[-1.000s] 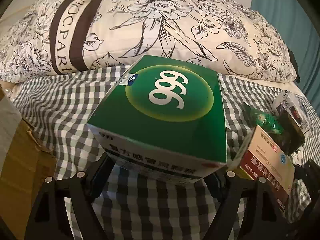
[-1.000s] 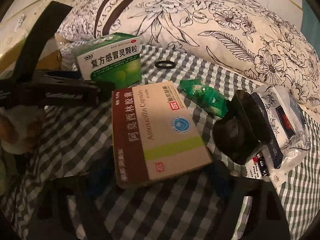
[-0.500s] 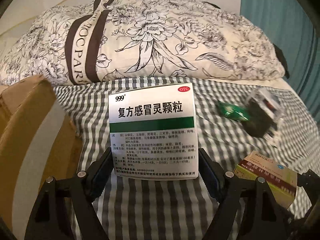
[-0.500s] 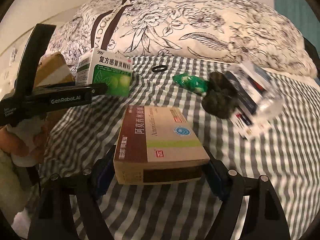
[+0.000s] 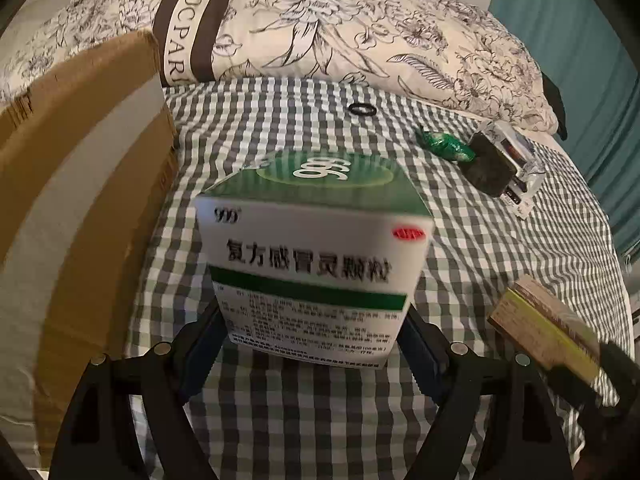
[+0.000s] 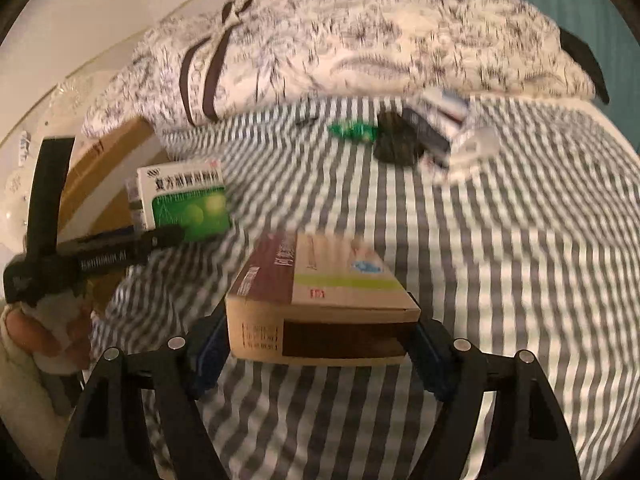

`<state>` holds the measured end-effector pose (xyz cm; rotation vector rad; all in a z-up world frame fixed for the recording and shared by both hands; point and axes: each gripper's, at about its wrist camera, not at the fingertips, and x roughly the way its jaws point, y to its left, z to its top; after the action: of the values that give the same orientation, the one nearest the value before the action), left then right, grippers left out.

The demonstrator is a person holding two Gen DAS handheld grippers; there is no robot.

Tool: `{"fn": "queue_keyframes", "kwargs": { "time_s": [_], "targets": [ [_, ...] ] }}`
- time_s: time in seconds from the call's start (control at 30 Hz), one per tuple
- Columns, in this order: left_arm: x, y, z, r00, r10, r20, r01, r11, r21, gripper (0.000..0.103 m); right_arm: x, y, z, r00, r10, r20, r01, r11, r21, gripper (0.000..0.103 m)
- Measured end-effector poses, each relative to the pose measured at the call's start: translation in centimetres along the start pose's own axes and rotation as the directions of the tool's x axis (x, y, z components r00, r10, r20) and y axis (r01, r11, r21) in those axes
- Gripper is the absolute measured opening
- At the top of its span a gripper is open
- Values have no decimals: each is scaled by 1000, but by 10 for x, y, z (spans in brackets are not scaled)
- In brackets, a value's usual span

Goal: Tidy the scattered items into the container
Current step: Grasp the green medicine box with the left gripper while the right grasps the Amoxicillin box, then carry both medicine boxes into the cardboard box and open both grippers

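My left gripper is shut on a green and white medicine box, held off the checked bedsheet. Just to its left stands the open brown cardboard box. In the right wrist view my right gripper is shut on a flat tan and maroon capsule box, also held above the sheet. The same view shows the green box at the left near the cardboard box. The tan box appears at the lower right of the left wrist view.
On the sheet farther back lie a black ring, a green sachet, a dark lump and a white packet. A floral pillow fills the back. A teal curtain hangs at the right.
Both grippers have carried their boxes leftward and a little up. The cardboard box has come into the left wrist view; the loose items have slid away to the right.
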<state>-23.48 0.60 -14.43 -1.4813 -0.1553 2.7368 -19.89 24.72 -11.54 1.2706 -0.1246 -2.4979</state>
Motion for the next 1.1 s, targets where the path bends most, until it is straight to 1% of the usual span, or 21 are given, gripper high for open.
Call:
{"fn": "queue_keyframes", "kwargs": {
  "time_s": [0.1,0.17,0.2,0.23,0.3,0.37,0.43,0.53,0.63,0.7,0.83,1.0,1.1],
  "targets": [
    [7,-1,0,1000,-2,16,2,1000,-4,84,3,-2,-8,1000,2,-17,-2,1000,16,77],
    [15,0,3,1000,-6,12,6,1000,-7,86,8,-3,-10,1000,0,-30,0,1000,20,77],
    [19,-1,4,1000,-1,8,1,1000,-5,91,10,-3,-10,999,-1,-34,1,1000,20,77],
    [23,-1,6,1000,10,2,-10,1000,2,94,15,-2,-9,999,-1,-43,2,1000,16,77],
    [30,-2,7,1000,25,0,-25,999,23,95,22,1,-8,998,-5,-60,6,1000,9,77],
    [31,0,7,999,30,25,-31,999,27,95,30,3,-8,997,-19,-72,19,1000,-2,77],
    [30,1,7,999,10,37,-10,1000,23,80,35,3,-9,997,-22,-74,22,1000,1,77],
    [25,1,5,998,23,55,-25,999,37,79,35,2,-12,998,-23,-57,25,999,25,75],
    [12,5,3,997,33,72,-35,999,32,79,28,1,-13,999,-19,-46,22,999,49,75],
    [2,8,2,997,33,75,-35,999,21,79,17,0,-13,1000,-13,-18,14,997,71,75],
    [-22,6,1,995,64,74,-66,998,24,79,-4,3,-11,1000,-3,21,1,995,97,75],
    [-57,1,-1,994,73,75,-75,997,26,79,-36,17,-4,997,-11,79,4,996,84,75],
    [-86,-3,-2,992,72,105,-76,996,37,79,-60,31,1,993,-8,118,1,998,65,75]
  ]
}}
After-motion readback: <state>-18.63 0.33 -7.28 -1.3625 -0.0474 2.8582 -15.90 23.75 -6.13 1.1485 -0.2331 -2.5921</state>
